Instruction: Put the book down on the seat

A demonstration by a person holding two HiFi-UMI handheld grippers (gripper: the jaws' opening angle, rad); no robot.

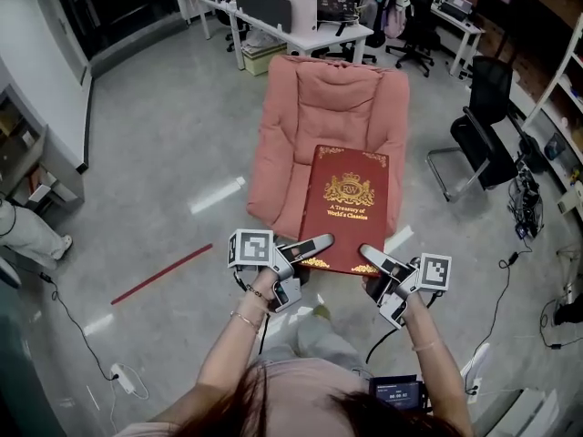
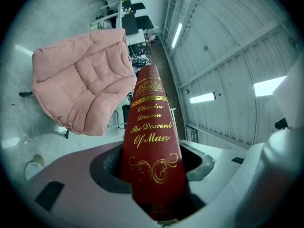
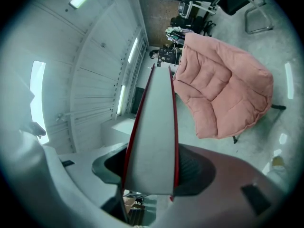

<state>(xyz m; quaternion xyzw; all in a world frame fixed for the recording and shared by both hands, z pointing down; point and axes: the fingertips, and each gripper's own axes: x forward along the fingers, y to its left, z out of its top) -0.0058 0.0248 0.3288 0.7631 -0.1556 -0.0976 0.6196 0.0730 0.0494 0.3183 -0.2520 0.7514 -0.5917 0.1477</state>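
Red gilt-stamped book [image 1: 346, 209], held level in the air at front of pink armchair seat [image 1: 319, 107], spine clamped in left hand-held gripper [image 1: 314, 244], page edge in right hand-held gripper [image 1: 372, 255].

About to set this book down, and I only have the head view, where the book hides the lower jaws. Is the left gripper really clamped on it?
Observer: Yes. In the left gripper view the book's spine sits between the left gripper's pads, pressed on both sides.
Operator: And the right?
Observer: The right gripper is clamped on the opposite side. The pale page edge fills the gap between its pads.
Operator: Is the book touching the seat yet?
Observer: Seemingly not. The right gripper view shows a strip of background between the book and the pink chair.
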